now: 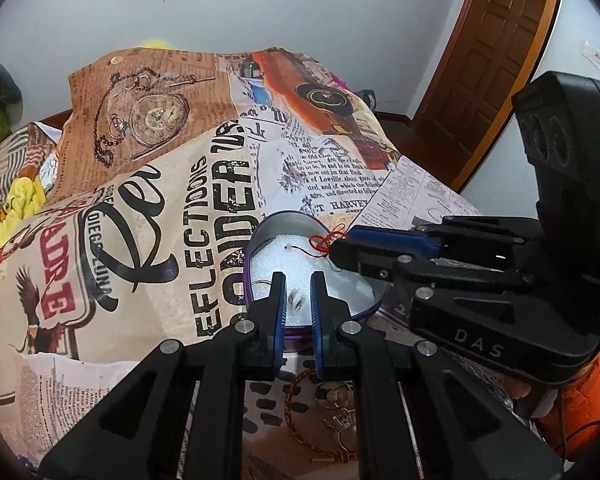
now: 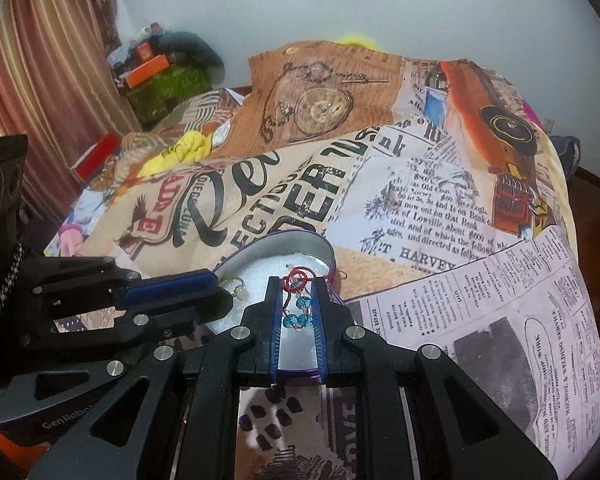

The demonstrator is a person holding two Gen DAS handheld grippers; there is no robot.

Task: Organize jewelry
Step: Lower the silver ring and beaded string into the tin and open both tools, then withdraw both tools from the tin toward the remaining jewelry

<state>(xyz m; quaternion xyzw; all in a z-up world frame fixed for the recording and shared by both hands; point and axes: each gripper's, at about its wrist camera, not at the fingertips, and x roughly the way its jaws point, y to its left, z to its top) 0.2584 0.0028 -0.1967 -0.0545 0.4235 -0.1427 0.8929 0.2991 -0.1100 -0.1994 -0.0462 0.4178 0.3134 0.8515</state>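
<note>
Both grippers hovering over the purple tin [image 2: 332, 258]
Right gripper [image 2: 296, 290] is standing slightly apart around a blue-beaded bracelet [image 2: 298, 312]; left gripper [image 1: 298, 282] is gaping, empty

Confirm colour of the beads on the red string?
Blue beads, clearest in the right wrist view.

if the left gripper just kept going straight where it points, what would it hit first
Probably the white foam lining inside the heart-shaped tin, right ahead between the left gripper fingers. A small dark piece lies there too; depth is unclear.
</note>
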